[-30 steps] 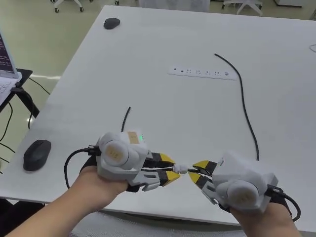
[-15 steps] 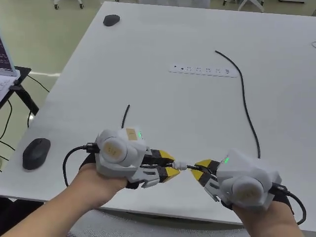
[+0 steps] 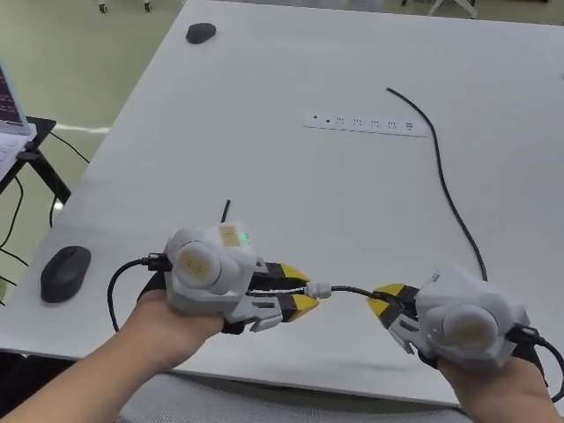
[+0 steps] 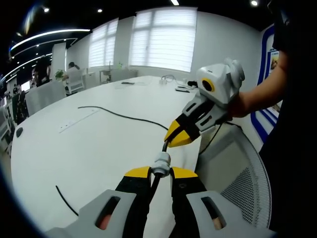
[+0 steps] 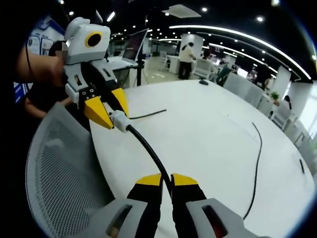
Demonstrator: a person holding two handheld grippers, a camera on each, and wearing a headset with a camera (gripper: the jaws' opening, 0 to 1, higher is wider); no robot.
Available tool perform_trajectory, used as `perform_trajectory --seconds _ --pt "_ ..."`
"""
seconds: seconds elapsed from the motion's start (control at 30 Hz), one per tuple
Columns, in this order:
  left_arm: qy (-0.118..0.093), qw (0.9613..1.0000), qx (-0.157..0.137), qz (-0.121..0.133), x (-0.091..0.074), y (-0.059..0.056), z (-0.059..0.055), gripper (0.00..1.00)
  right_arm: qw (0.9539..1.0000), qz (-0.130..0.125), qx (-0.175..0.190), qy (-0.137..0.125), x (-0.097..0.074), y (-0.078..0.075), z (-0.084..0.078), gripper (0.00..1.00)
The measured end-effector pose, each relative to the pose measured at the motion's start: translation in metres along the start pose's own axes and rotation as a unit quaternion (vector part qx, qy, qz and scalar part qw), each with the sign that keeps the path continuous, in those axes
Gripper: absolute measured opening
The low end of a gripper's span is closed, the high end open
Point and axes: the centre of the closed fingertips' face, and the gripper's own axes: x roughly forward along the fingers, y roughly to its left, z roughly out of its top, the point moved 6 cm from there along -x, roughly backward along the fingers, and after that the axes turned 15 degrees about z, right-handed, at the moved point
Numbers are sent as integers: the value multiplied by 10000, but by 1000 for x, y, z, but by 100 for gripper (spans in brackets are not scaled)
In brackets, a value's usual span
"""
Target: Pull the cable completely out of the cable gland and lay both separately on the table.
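A white cable gland (image 3: 318, 289) sits between the yellow tips of my left gripper (image 3: 306, 291), which is shut on it just above the table's near edge. From the gland a black cable (image 3: 351, 291) runs right into my right gripper (image 3: 377, 301), shut on it. The cable's tail end (image 3: 225, 211) pokes out behind the left gripper. In the left gripper view the gland (image 4: 161, 162) rests in my jaws (image 4: 161, 173), with the right gripper (image 4: 176, 137) close ahead. The right gripper view shows the cable (image 5: 146, 146) leading from my jaws (image 5: 167, 179) to the gland (image 5: 119, 120).
A white power strip (image 3: 366, 124) lies mid-table with a black cord (image 3: 445, 189) curving down the right side. One dark mouse (image 3: 64, 273) sits near the left edge, another (image 3: 200, 33) at the far corner. A mesh chair (image 5: 59, 163) stands below the near edge.
My right gripper has moved right, away from the left one. A longer stretch of cable now shows between the gland and the right gripper, and the tail behind the left gripper looks shorter.
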Motion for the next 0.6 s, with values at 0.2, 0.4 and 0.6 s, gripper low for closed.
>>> perform_trajectory --seconds 0.2,0.4,0.6 --pt "1 10000 -16 50 0 2 -2 15 9939 -88 1093 -142 0 -13 -23 1" --pt "6 10000 1 52 0 2 -2 15 9841 -83 1768 -147 3 -21 -40 1" --pt "54 10000 39 37 1 2 -2 15 9852 -58 1712 -104 2 -20 -36 2"
